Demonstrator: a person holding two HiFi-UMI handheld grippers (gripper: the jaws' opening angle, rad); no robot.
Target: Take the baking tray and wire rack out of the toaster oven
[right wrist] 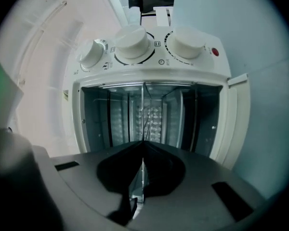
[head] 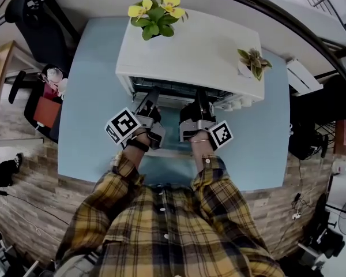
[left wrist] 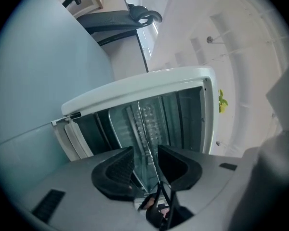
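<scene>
Writing: no brand or word can be read anywhere. The three knobs (right wrist: 133, 42) on the toaster oven (head: 190, 56) have small symbols and tick marks round them, too small to make out, and a red lamp (right wrist: 213, 51) sits next to them.
Markers: each gripper's cube shows black-and-white square patterns, with no letters.
Toaster oven: white, on a pale blue table (head: 92, 97), with its door (right wrist: 236, 119) swung open.
Tray and rack: both inside the oven. From the grippers they appear only as a thin metal edge (right wrist: 143, 114) seen end-on, and I cannot tell which part is tray and which is rack.
Left gripper (left wrist: 147, 165): at the oven's mouth with its jaws spread. The thin metal edge runs through the gap, closer to one pad, and daylight shows on the other side.
Right gripper (right wrist: 143, 150): at the oven's mouth beside the left one, with its jaws pressed together along the thin metal edge, which runs straight into the seam between them.
Hidden from the head view: the oven's top covers its inside, and both grippers' tips disappear under its front lip.
On the oven: a yellow-flowered plant (head: 155, 13) and a small leafy plant (head: 254, 62).
Cut off: the person appears only as plaid sleeves (head: 161, 229).
Hard to see: the oven's back wall is a dim, dimpled sheen.
</scene>
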